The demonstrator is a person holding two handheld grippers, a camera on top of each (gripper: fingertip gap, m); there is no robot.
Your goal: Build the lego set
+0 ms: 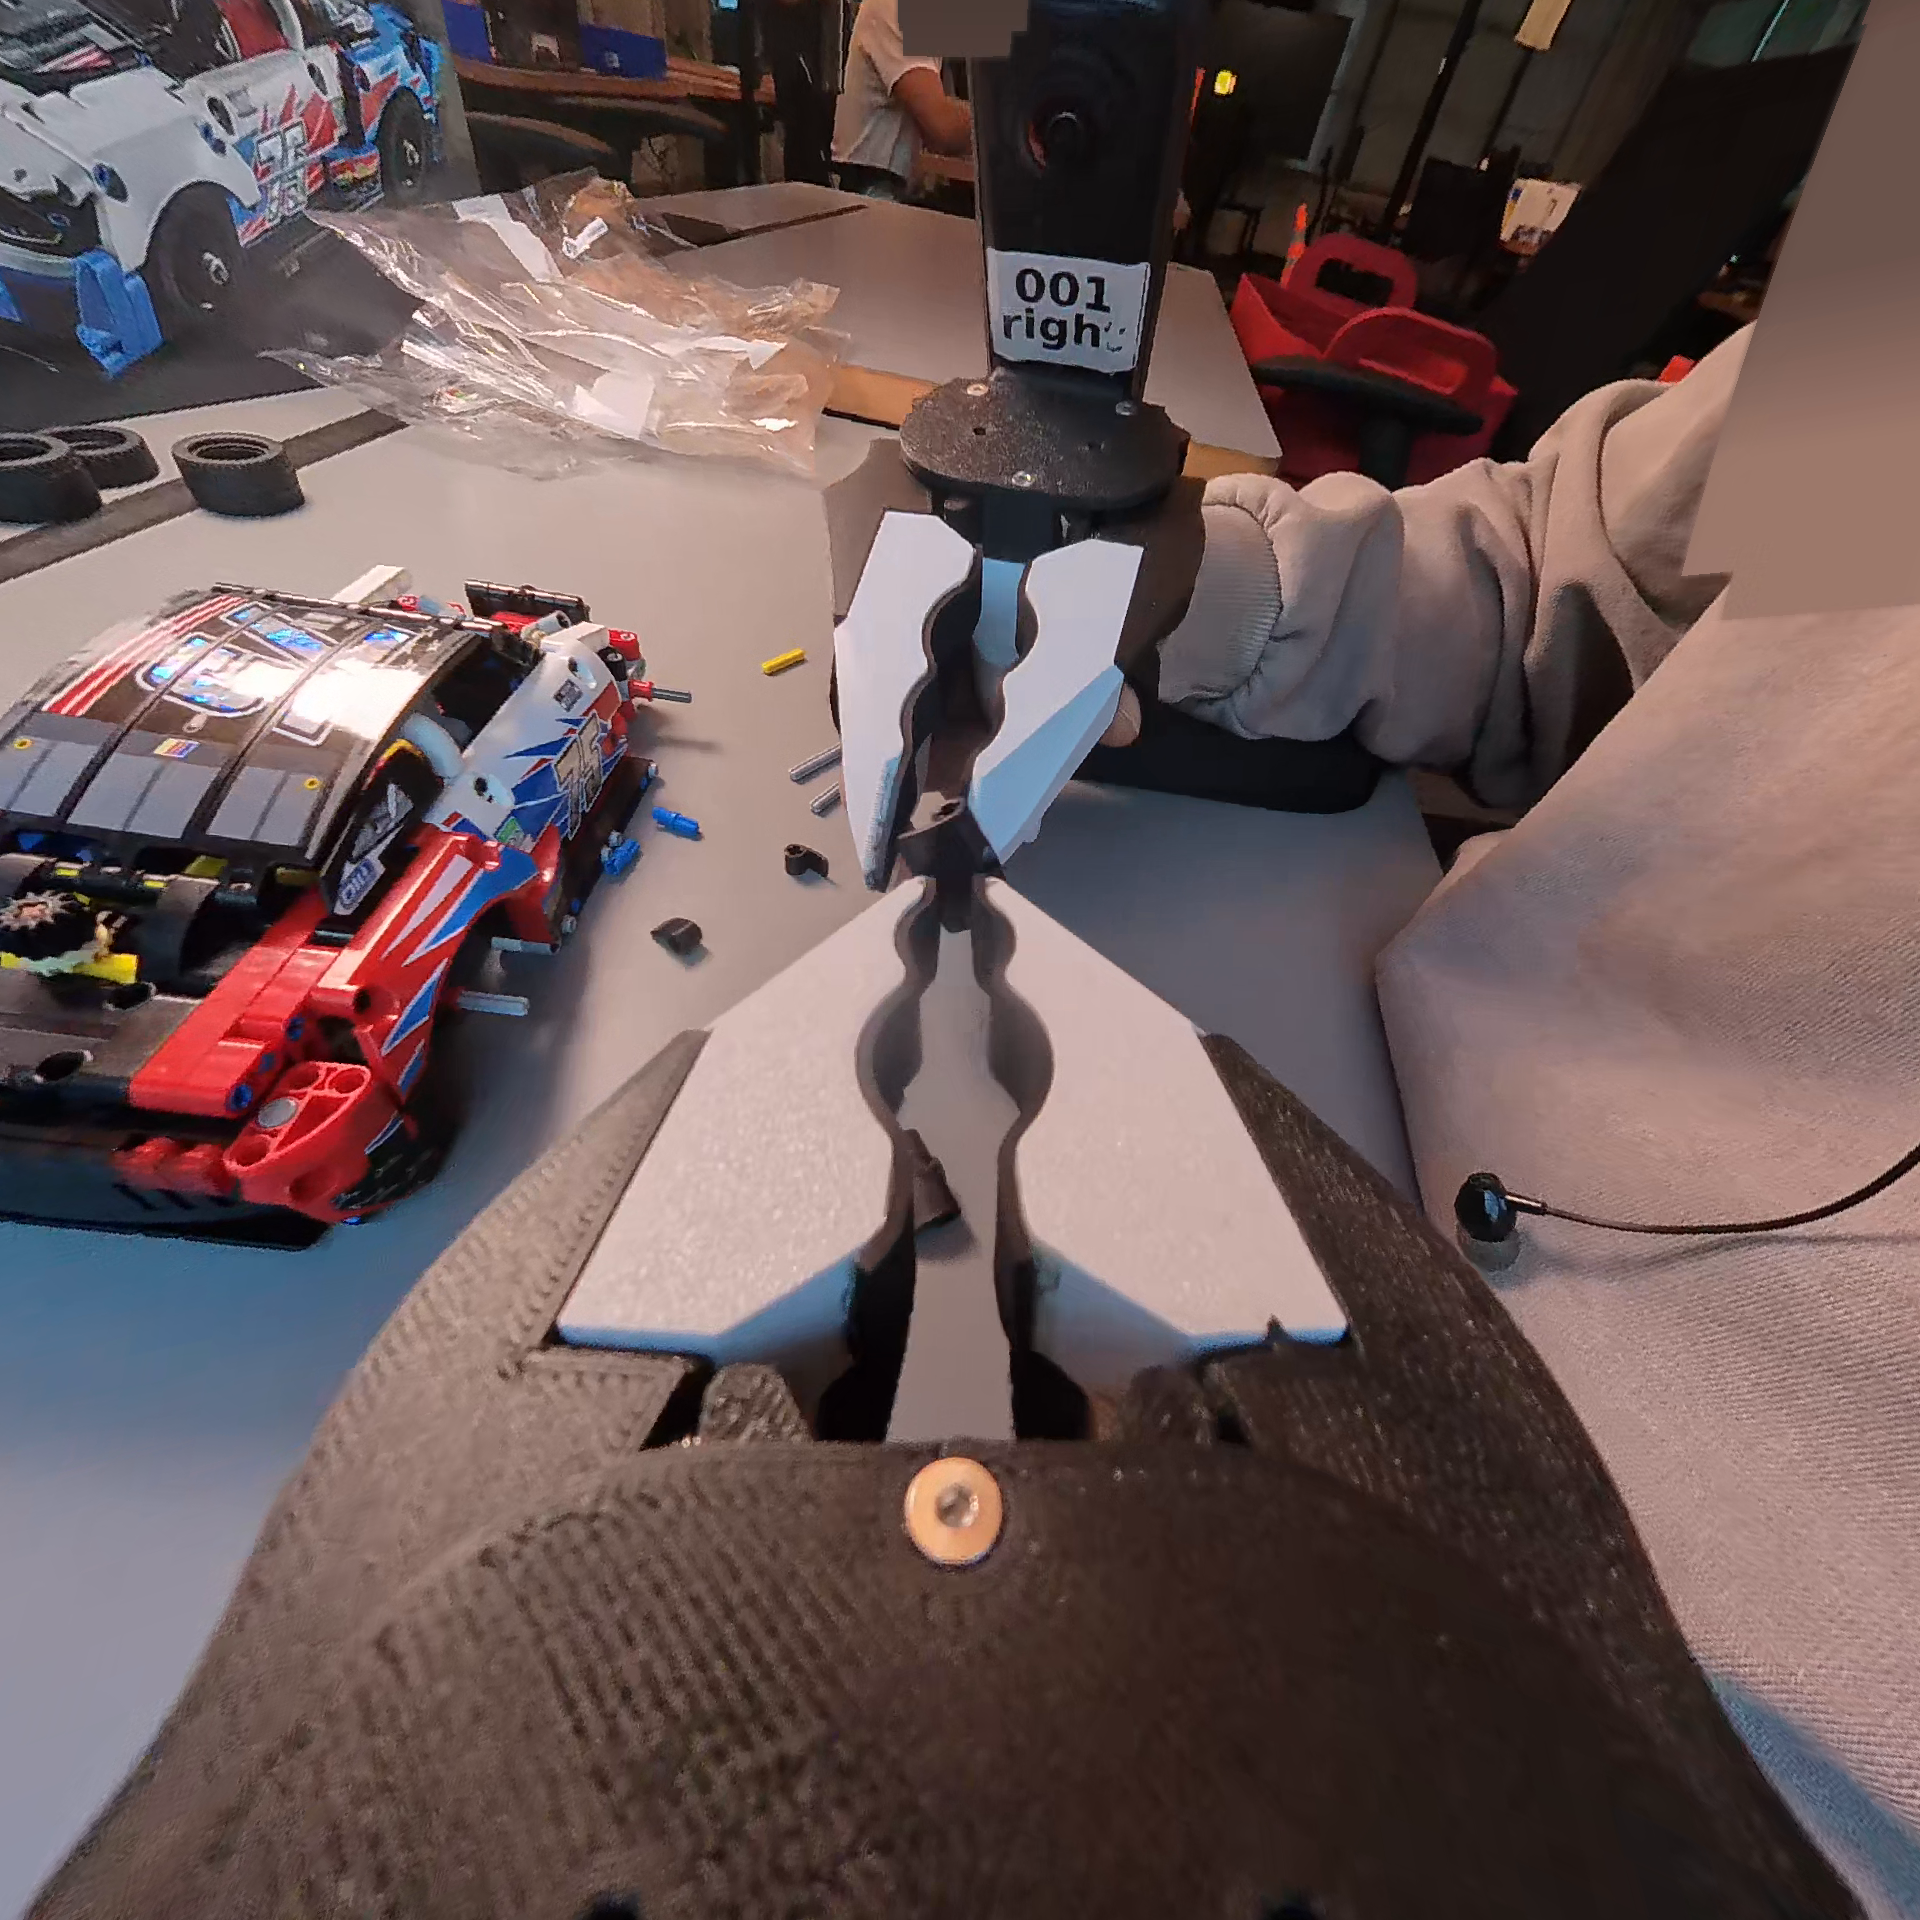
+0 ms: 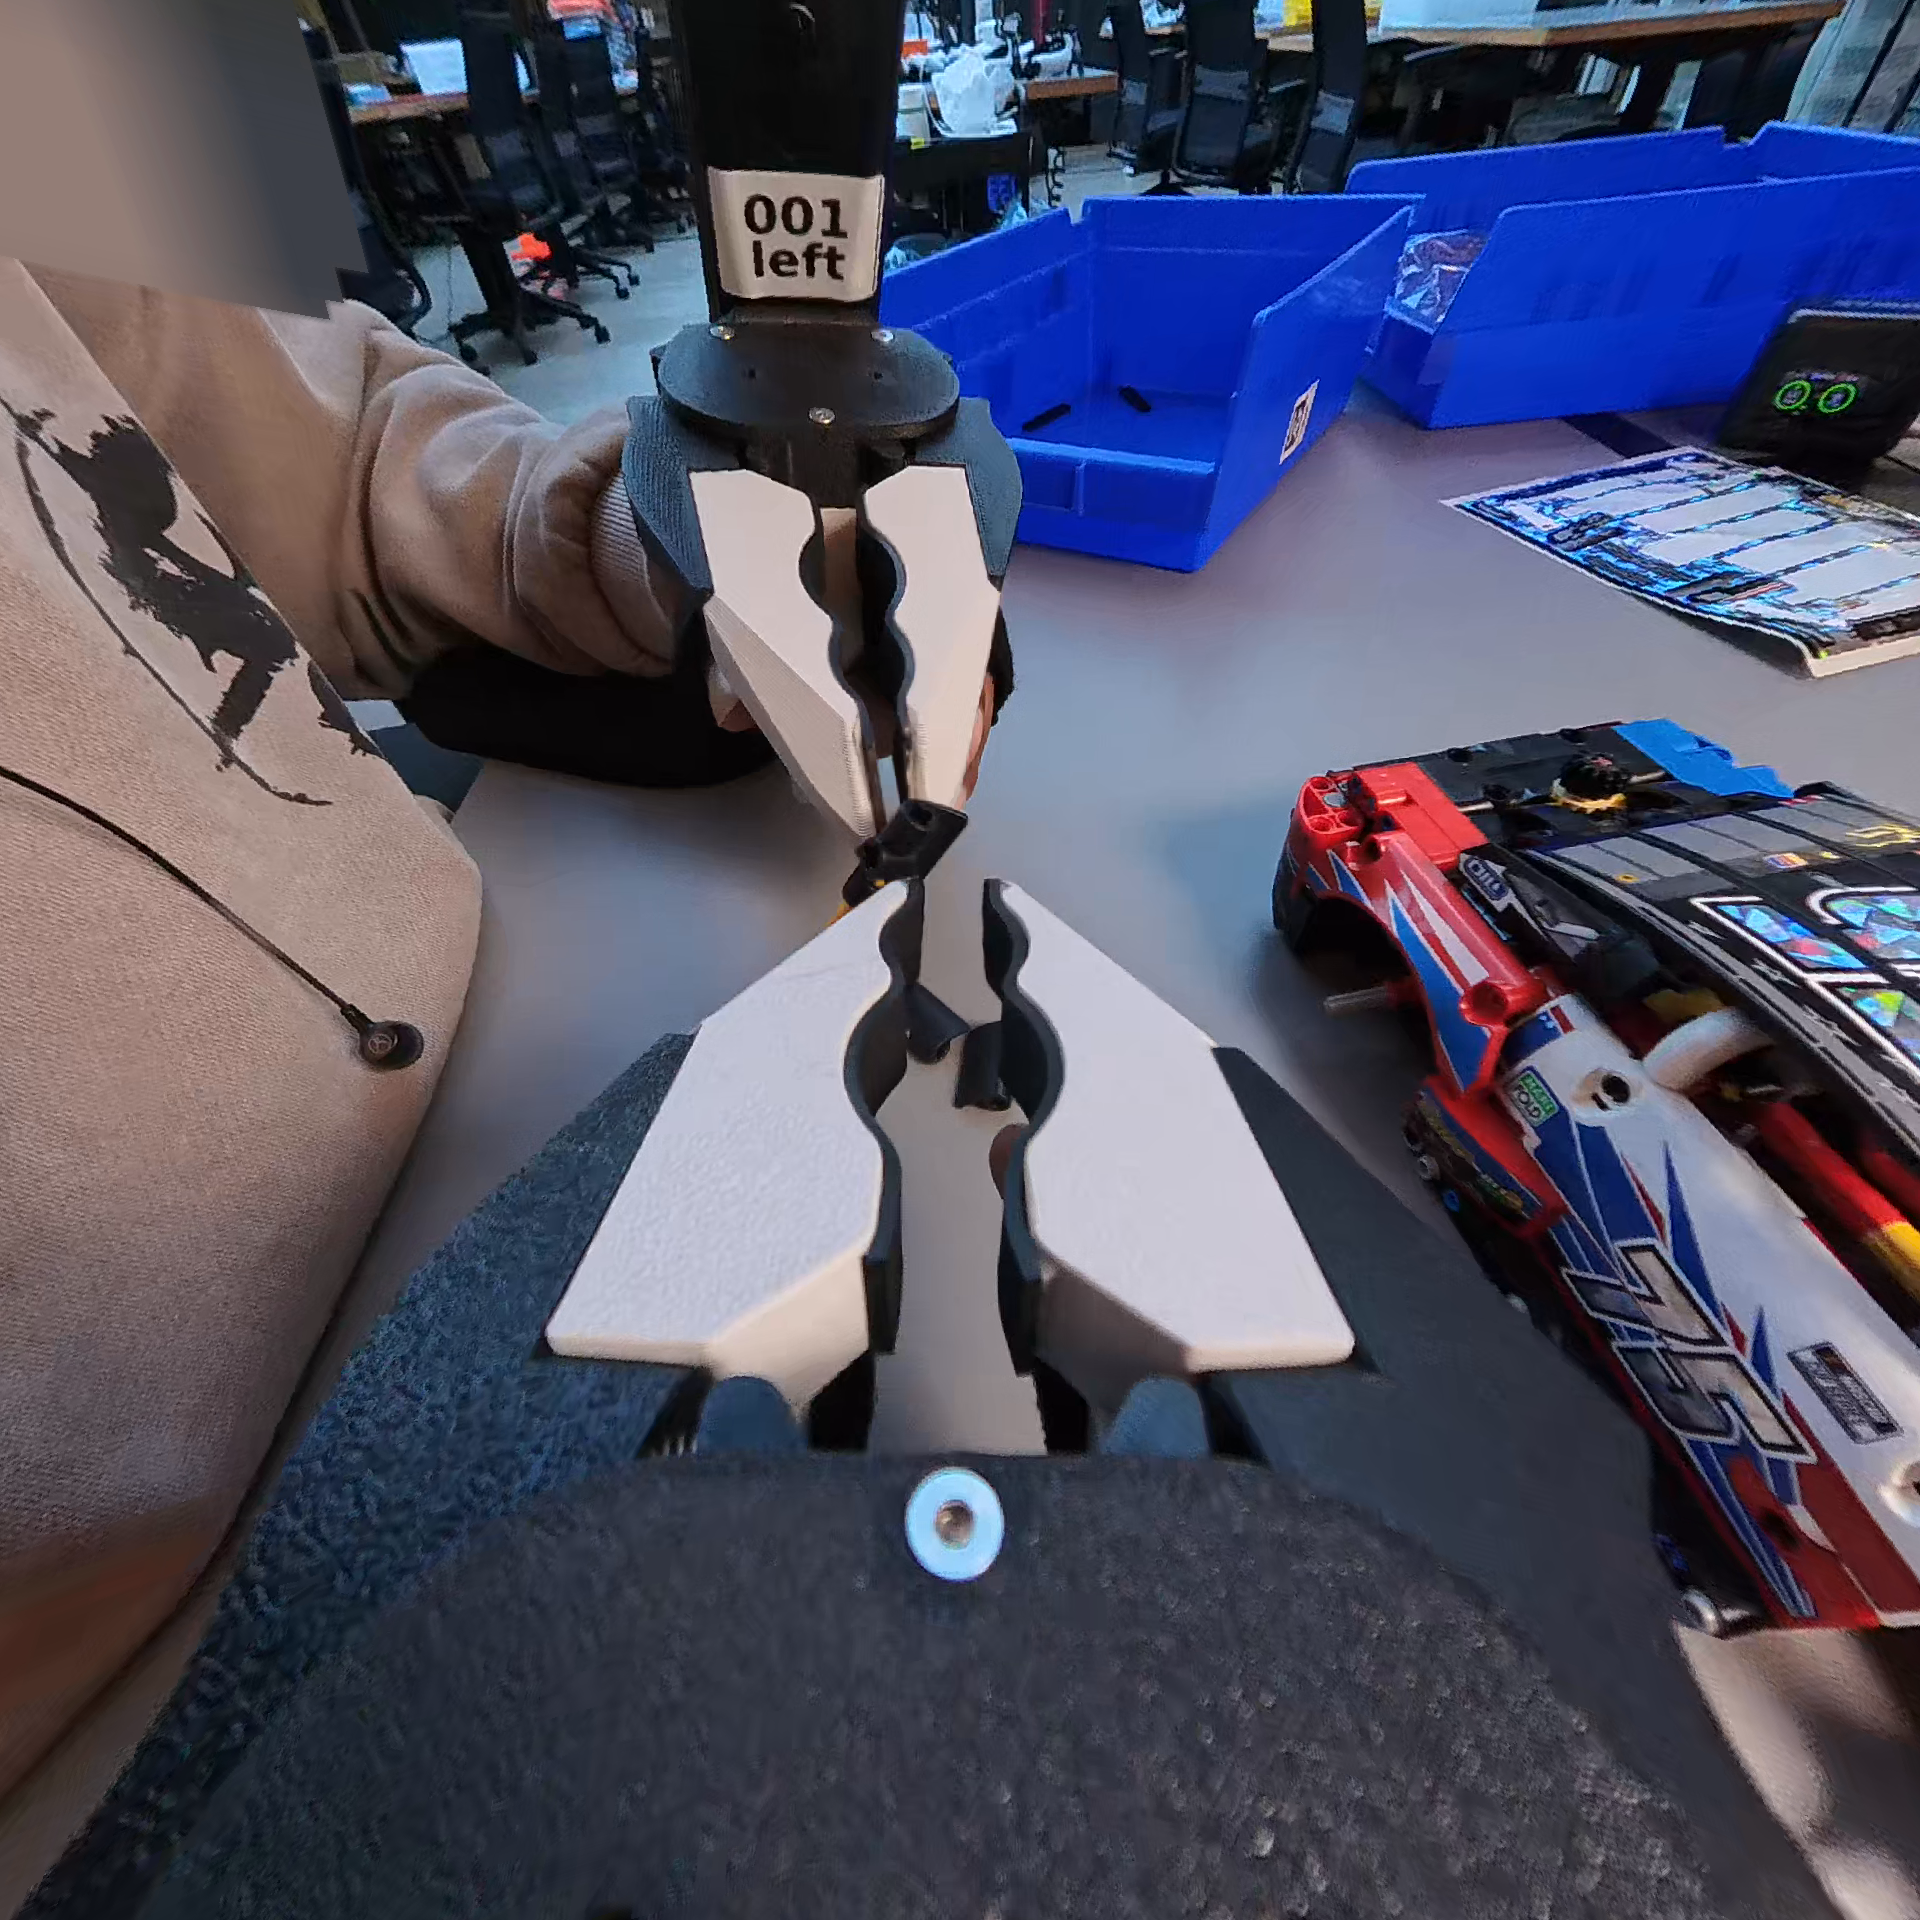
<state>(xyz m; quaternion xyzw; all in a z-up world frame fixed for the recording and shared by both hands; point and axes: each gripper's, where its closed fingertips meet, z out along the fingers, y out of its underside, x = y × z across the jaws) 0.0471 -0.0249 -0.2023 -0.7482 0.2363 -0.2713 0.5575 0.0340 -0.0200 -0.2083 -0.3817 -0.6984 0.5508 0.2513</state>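
While my left gripper (image 2: 902,821) pinches a small black connector (image 2: 914,831), my right gripper (image 2: 951,896) stands narrowly parted at it, near the table's (image 2: 1195,748) person-side edge; the race car model (image 1: 312,862) lies apart.

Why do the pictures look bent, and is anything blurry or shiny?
Both views: wide-angle lens bows the table's edges. Left wrist view: glare on the lego car's roof and the plastic bags. Right wrist view: car's near end smears at the corner.
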